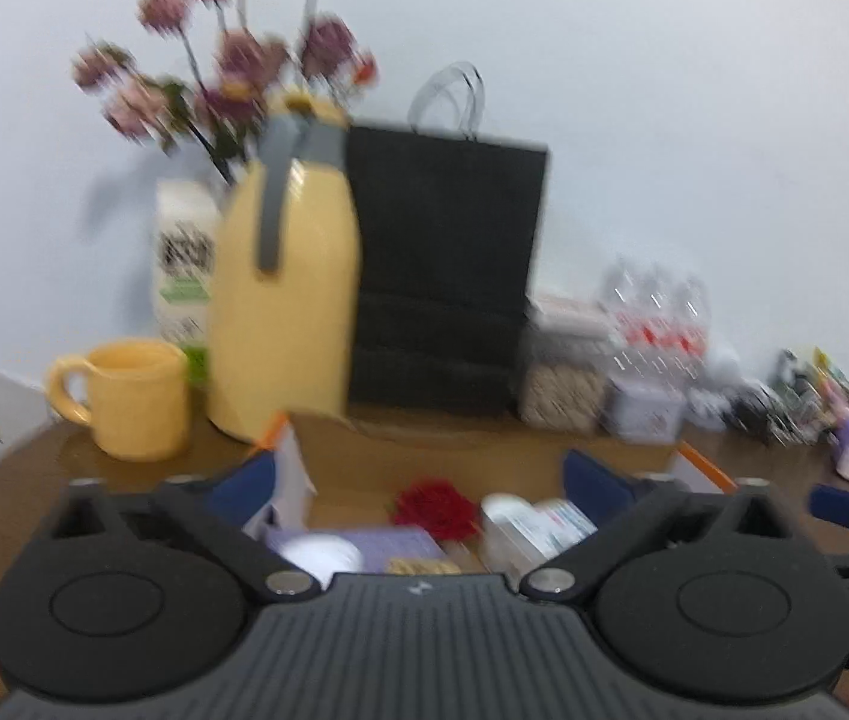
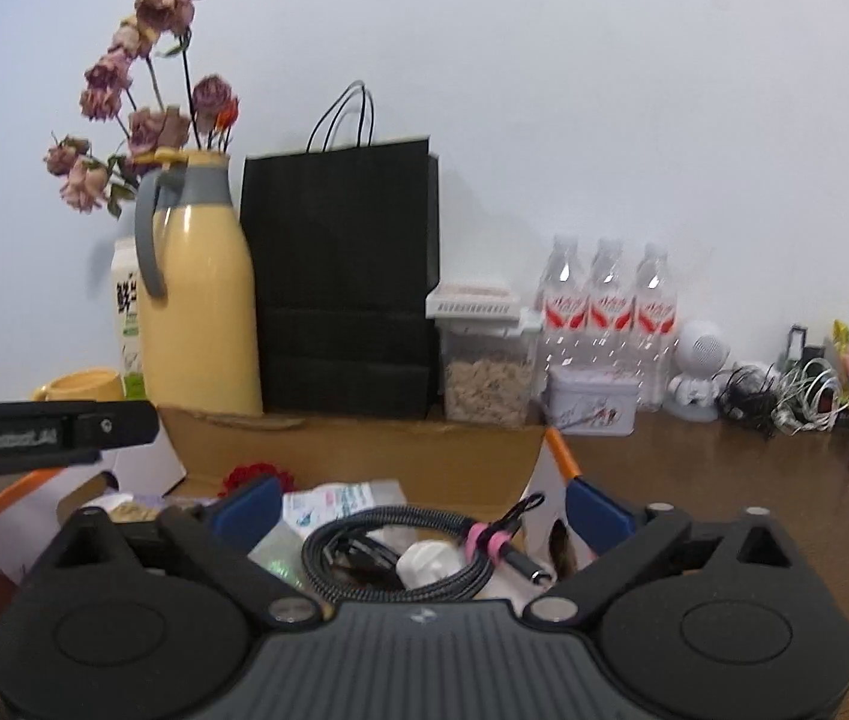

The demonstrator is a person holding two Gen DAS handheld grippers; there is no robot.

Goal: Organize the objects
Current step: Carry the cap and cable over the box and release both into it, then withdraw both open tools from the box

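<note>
An open cardboard box [image 1: 454, 450] sits on the brown table below both grippers. In the left wrist view it holds a red crocheted flower [image 1: 433, 507], a purple packet [image 1: 364, 543] and a white packet [image 1: 535, 525]. My left gripper [image 1: 421, 480] is open and empty above the box. In the right wrist view my right gripper [image 2: 421, 501] is open and empty above the same box [image 2: 364, 450], over a coiled braided cable [image 2: 388, 546] with a pink tie and a white plug [image 2: 430, 561]. The left gripper's side [image 2: 34, 432] shows at the left.
Behind the box stand a yellow thermos jug [image 2: 196, 294], a yellow mug [image 1: 133, 396], a black paper bag [image 2: 343, 276], a milk carton, dried flowers, a cereal container [image 2: 487, 372], a tin [image 2: 592, 402], three water bottles [image 2: 607, 306], a white speaker and tangled cables [image 2: 784, 396].
</note>
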